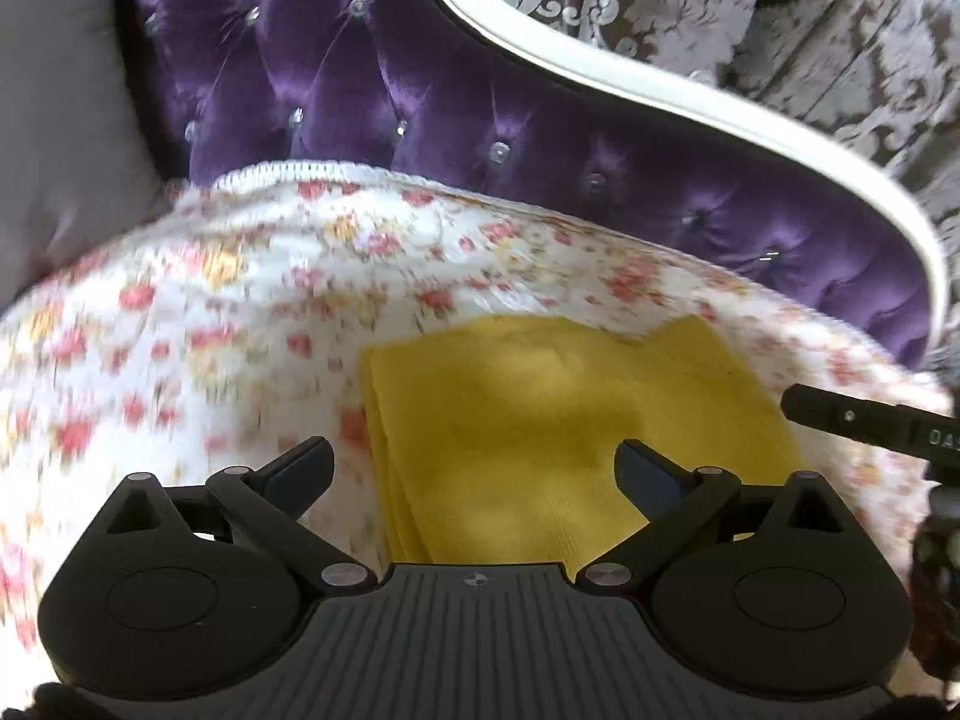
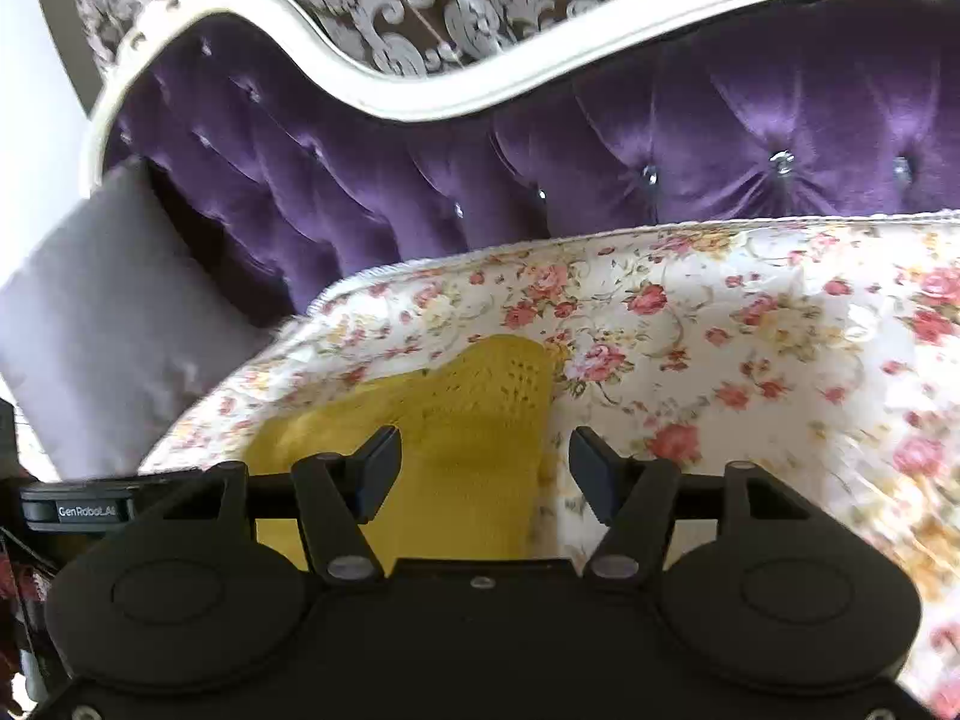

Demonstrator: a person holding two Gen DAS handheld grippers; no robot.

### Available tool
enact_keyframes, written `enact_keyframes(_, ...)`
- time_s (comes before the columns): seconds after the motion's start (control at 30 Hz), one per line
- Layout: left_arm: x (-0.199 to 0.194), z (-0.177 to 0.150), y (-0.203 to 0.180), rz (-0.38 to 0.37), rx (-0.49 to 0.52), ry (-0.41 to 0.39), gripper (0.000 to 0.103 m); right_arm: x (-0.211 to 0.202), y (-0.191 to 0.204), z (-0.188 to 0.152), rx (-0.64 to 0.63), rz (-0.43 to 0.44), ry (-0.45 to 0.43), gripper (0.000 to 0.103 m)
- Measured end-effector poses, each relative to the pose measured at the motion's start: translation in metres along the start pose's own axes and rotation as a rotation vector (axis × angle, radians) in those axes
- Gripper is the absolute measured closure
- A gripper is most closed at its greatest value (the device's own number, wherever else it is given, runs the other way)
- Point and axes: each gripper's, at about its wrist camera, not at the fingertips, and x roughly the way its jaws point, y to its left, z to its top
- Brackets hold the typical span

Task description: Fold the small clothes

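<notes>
Both the left hand-held gripper [image 1: 474, 471] and right hand-held gripper [image 2: 485, 474] are hovering released over the folded yellow cloth [image 1: 540, 420] lying on the floral bedspread [image 1: 210, 312].

A tufted purple velvet headboard [image 2: 690, 138] with crystal buttons and a curved white frame [image 2: 456, 99] stood behind the bed. A floral bedspread [image 2: 750, 324] covered the mattress up to its back edge. A grey cushion [image 2: 102, 324] leaned at the left corner. Damask-patterned wallpaper [image 1: 720, 12] rose behind.
</notes>
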Motion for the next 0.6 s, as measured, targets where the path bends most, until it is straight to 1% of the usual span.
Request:
enact_keyframes(0.1,-0.018,-0.020,0.003,-0.045,-0.034,0.029,0.002,-0.022,-0.003,-0.010,-0.009,0.021,0.003,0.036)
enact_keyframes(0.17,-0.025,-0.034,0.002,-0.072,-0.054,0.056,0.002,-0.030,-0.004,-0.017,-0.010,0.044,0.014,0.032)
enact_keyframes(0.2,-0.027,-0.041,0.002,-0.087,-0.067,0.070,0.002,-0.032,-0.006,-0.020,-0.009,0.055,0.020,0.027)
enact_keyframes(0.27,-0.029,-0.053,0.000,-0.114,-0.089,0.099,0.002,-0.031,-0.008,-0.023,-0.006,0.082,0.035,0.025)
enact_keyframes(0.3,-0.028,-0.059,-0.001,-0.127,-0.102,0.112,0.002,-0.029,-0.009,-0.024,-0.006,0.092,0.043,0.025)
enact_keyframes(0.37,-0.028,-0.063,-0.006,-0.126,-0.091,0.102,0.001,-0.022,-0.010,-0.025,-0.003,0.112,0.055,0.025)
enact_keyframes(0.43,-0.024,-0.063,-0.011,-0.133,-0.077,0.095,0.001,-0.011,-0.012,-0.023,0.011,0.149,0.066,0.025)
enact_keyframes(0.5,-0.016,-0.060,-0.014,-0.157,-0.090,0.100,0.002,0.002,-0.015,-0.021,0.037,0.183,0.078,0.025)
enact_keyframes(0.6,-0.006,-0.057,-0.022,-0.166,-0.079,0.093,0.002,0.023,-0.017,-0.016,0.072,0.217,0.094,0.025)
